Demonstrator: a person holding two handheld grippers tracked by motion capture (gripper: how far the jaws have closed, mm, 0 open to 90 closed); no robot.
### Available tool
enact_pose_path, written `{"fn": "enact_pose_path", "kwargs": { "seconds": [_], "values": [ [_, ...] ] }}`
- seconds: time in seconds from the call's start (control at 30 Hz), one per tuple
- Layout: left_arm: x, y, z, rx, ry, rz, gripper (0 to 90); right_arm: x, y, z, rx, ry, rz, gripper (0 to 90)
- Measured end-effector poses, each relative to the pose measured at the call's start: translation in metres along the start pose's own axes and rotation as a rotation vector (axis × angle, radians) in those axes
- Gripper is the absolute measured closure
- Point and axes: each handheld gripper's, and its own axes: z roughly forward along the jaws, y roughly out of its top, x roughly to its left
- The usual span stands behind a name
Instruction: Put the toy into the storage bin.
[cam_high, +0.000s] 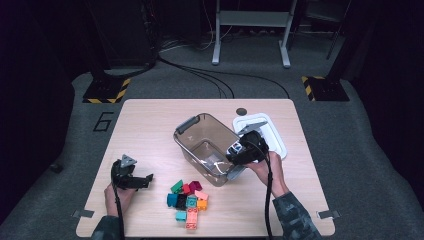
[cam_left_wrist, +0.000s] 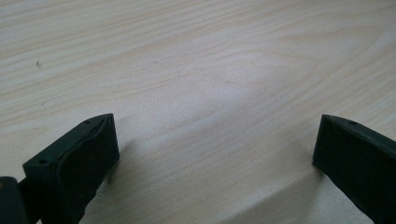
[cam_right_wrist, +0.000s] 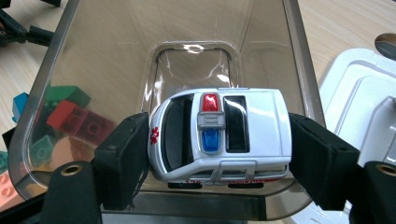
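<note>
The right gripper (cam_right_wrist: 219, 154) is clamping one white toy ambulance (cam_right_wrist: 219, 135) over the near rim of one clear bin (cam_high: 200, 131). One white lid (cam_high: 272, 131) is lying at the bin's 3 o'clock, a block pile (cam_high: 189, 199) at 6. The left gripper (cam_left_wrist: 215, 149) is resting wide apart over the bare table (cam_left_wrist: 196, 60).

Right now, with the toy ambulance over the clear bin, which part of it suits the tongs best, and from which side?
Across its two long flat flanks, coming from above. The right tongs already clamp the toy ambulance that way over the clear bin: its sides are parallel and plain, while the roof carries a raised light bar and the ends are rounded, so pads would likely slip there.
</note>
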Motion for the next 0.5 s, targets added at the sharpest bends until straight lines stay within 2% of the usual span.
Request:
{"fn": "enact_pose_path", "kwargs": {
  "seconds": [0.07, 0.13, 0.17, 0.2, 0.27, 0.3, 0.5],
  "values": [
    [0.0001, 0.0002, -0.0004, 0.005, 0.0, 0.001, 0.1, 0.0005, 0.0, 0.0002, 0.0, -0.002, 0.005, 24.9],
    [0.0003, 0.0003, -0.0004, 0.005, 0.001, 0.002, 0.1, 0.001, -0.0003, -0.0002, 0.008, -0.007, -0.01, 25.4],
    [0.0002, 0.0002, -0.0004, 0.004, 0.001, 0.001, 0.1, 0.0021, -0.0002, -0.0004, 0.003, -0.009, 0.002, 31.2],
    [0.0003, 0.0002, -0.0004, 0.005, 0.001, 0.002, 0.1, 0.0019, -0.0005, -0.0017, -0.006, -0.012, -0.012, 35.8],
    [0.0003, 0.0002, -0.0004, 0.005, 0.0, 0.003, 0.1, 0.002, -0.0005, -0.0025, -0.01, 0.001, -0.014, 38.1],
    [0.0002, 0.0002, -0.0004, 0.004, 0.001, 0.0, 0.1, 0.0031, 0.0, -0.0031, -0.004, -0.032, -0.016, 39.5],
    [0.0003, 0.0001, -0.0004, 0.004, 0.0, -0.002, 0.2, 0.0008, -0.0019, -0.0077, -0.025, -0.033, -0.006, 33.0]
  ]
}}
